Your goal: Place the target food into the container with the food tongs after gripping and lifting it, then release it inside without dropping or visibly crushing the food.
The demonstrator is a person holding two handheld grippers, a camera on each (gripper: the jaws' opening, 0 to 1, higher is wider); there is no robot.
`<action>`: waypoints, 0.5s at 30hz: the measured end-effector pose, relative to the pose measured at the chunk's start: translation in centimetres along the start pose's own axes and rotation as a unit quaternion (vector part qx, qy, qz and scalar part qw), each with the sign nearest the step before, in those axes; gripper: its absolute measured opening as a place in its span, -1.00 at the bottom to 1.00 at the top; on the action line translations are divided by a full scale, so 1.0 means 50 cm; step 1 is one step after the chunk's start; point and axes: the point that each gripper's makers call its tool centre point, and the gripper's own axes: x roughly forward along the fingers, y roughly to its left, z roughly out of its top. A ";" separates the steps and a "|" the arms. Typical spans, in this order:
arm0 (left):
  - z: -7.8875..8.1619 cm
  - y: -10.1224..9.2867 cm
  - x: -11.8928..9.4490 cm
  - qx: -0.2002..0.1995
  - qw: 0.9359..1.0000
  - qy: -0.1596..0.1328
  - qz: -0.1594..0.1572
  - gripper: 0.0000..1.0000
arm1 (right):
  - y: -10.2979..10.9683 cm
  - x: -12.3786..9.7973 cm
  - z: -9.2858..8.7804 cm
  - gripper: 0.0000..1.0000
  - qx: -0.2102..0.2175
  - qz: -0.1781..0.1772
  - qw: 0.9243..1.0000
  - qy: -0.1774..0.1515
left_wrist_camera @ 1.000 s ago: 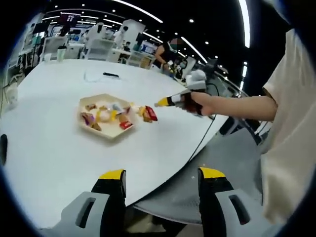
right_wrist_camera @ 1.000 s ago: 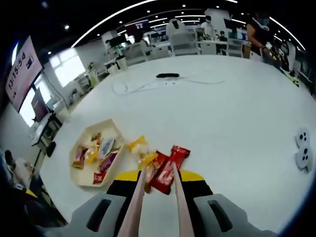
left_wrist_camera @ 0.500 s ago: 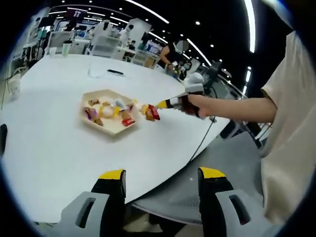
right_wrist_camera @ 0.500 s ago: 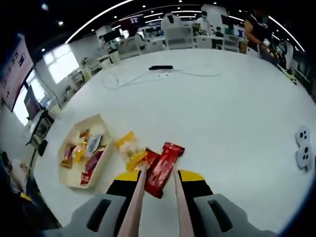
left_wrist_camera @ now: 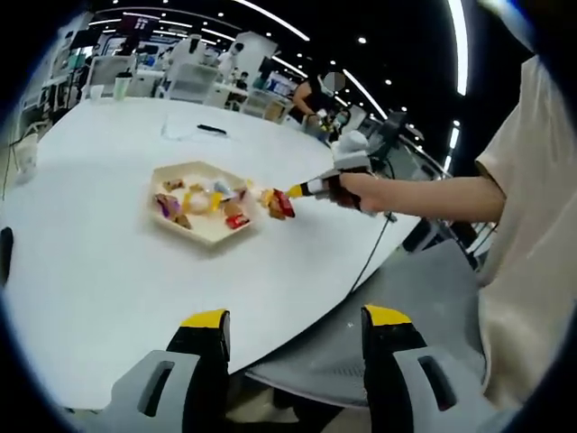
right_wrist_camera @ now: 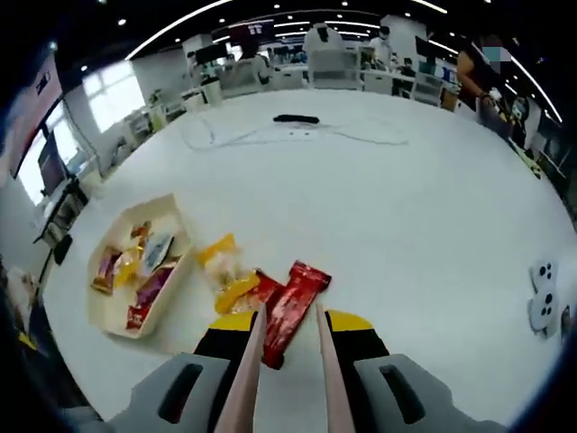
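Large white round table (right_wrist_camera: 433,207) in a busy open room. On it sits a pale hexagonal tray (right_wrist_camera: 104,311), the container, w/ several wrapped snacks inside. Just beside the tray, on the bare tabletop, lies a small cluster of loose snacks: a yellow packet (right_wrist_camera: 221,255) nearest the tray, another yellow-orange one by it, and a red wrapped bar (right_wrist_camera: 290,298), likely the target food. In the right gripper view, the right gripper (right_wrist_camera: 287,329) has its yellow-tipped jaws drawn in on a pair of pink food tongs (right_wrist_camera: 248,379); the tong arms stand a little apart, their tips at either side of the bar's near end. Can't tell if they're pinching it yet; it looks flat on the table. The left gripper (left_wrist_camera: 293,347) is held back past the table edge, jaws spread wide, nothing in them; from there the right gripper shows at the cluster. Progress, as judged: early. Bar not yet lifted; grip, carry to tray, and gentle release all remain.
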 end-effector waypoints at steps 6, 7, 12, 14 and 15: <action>-0.002 0.002 0.000 -0.003 1.000 0.001 0.001 0.17 | 0.007 0.009 0.002 -0.44 0.014 0.009 1.000 -0.002; -0.001 0.002 0.000 -0.004 1.000 0.000 0.001 0.17 | 0.008 0.011 0.001 -0.44 0.014 0.009 1.000 -0.001; 0.000 0.004 0.000 -0.004 1.000 -0.001 0.002 0.17 | 0.015 0.013 -0.010 -0.44 -0.005 0.008 1.000 0.008; 0.004 0.002 0.000 -0.005 1.000 -0.005 0.000 0.17 | 0.019 0.009 -0.012 -0.44 -0.026 0.009 1.000 0.009; 0.006 0.002 0.000 -0.006 1.000 -0.006 -0.001 0.17 | 0.020 0.006 -0.014 -0.44 -0.033 0.009 0.999 0.009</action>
